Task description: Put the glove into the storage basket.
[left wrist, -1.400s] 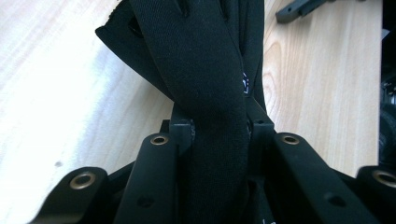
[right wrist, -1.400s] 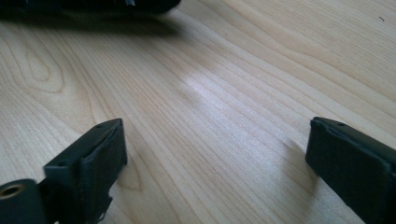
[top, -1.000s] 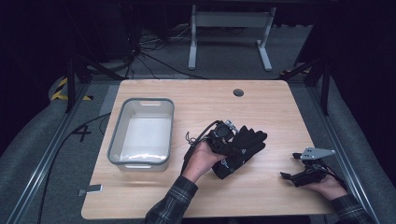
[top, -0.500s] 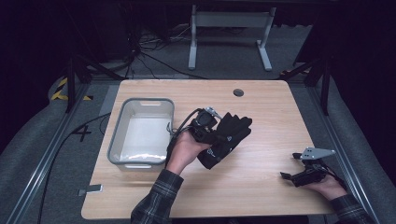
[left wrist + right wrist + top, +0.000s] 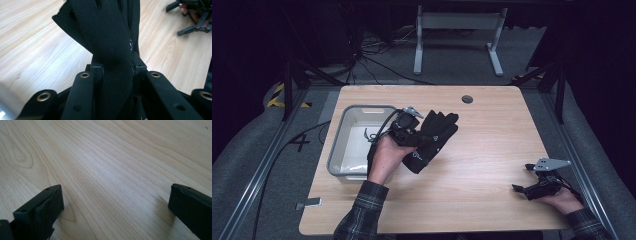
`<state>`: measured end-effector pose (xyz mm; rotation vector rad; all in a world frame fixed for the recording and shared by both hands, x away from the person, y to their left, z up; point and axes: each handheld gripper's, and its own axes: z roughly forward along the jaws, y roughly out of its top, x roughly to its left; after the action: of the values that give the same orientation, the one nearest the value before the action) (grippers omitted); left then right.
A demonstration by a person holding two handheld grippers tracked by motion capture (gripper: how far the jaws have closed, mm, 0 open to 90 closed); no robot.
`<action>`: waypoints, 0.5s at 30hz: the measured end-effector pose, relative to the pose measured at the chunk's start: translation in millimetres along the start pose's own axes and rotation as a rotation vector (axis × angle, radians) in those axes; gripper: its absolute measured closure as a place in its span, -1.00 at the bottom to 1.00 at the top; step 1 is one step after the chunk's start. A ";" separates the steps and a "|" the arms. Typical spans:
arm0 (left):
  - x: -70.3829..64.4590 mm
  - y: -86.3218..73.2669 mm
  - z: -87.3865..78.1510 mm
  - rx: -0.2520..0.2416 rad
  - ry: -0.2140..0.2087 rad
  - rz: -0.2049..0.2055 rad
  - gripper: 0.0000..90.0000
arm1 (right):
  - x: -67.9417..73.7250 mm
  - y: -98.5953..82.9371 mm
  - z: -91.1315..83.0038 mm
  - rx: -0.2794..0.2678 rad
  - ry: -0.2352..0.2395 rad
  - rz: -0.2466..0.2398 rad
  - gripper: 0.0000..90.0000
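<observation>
A pair of black gloves (image 5: 435, 136) hangs lifted off the wooden table (image 5: 492, 135), just right of the bin. My left gripper (image 5: 411, 131) is shut on it. In the left gripper view the black fabric (image 5: 112, 47) is pinched between the two jaws of my left gripper (image 5: 117, 68) and drapes away over the tabletop. My right gripper (image 5: 523, 178) rests low at the table's right front corner, held by a hand. Its jaws stand wide apart in the right gripper view (image 5: 115, 202), with bare wood between them.
A grey plastic bin (image 5: 337, 150) sits on the table's left side, beside the left hand, with a pale inside. A round cable hole (image 5: 467, 99) lies near the far edge. My right gripper (image 5: 195, 17) also appears far off in the left gripper view.
My left gripper has carried the gloves leftward and a little farther from the person, ending next to the bin. The right gripper has stayed put.
</observation>
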<state>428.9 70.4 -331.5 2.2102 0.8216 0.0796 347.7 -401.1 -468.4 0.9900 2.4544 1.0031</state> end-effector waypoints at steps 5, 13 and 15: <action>13.9 -9.7 -16.1 -0.020 0.036 -0.036 0.60 | 0.0 0.0 0.0 0.000 0.000 0.000 -0.99; 33.5 -25.6 -40.2 -0.045 0.109 -0.095 0.60 | 0.0 0.0 0.0 0.000 0.000 0.000 -0.99; 38.8 -30.4 -46.6 -0.050 0.128 -0.115 0.60 | 0.0 0.0 0.0 0.000 0.000 0.000 -1.00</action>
<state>429.4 138.1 -326.6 2.1240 1.0045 0.1851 347.7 -401.2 -468.5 0.9895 2.4541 1.0030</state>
